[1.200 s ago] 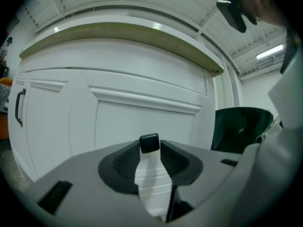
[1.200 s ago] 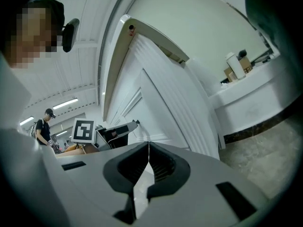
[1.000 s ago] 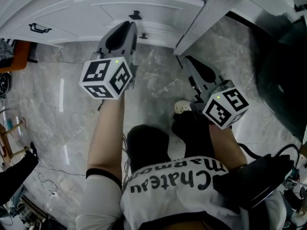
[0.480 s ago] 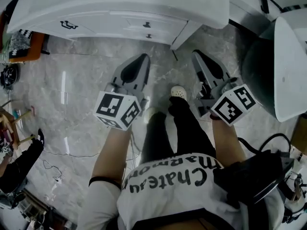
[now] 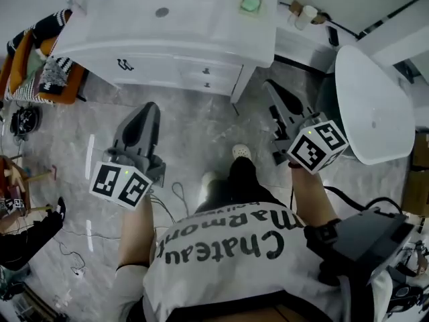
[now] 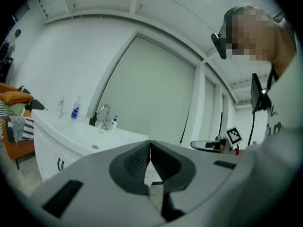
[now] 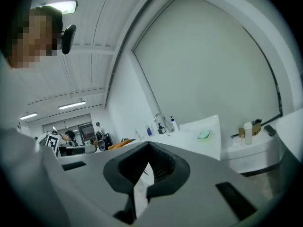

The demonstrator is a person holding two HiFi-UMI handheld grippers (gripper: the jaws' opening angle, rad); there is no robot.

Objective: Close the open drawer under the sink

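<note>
Head view shows your left hand-held gripper [image 5: 149, 107] and right hand-held gripper [image 5: 269, 86] both with jaws together on nothing, above the grey marble floor [image 5: 201, 133], near the white vanity cabinet [image 5: 134, 52], whose small white drawers [image 5: 196, 73] with dark knobs sit flush under the far sink [image 5: 161, 12].

Bright, even overhead lighting from ceiling strip lights [image 7: 60, 6]; glare streaks on the marble floor [image 5: 89, 154]. Strong fisheye curvature and dark vignetted corners in both gripper views.
</note>
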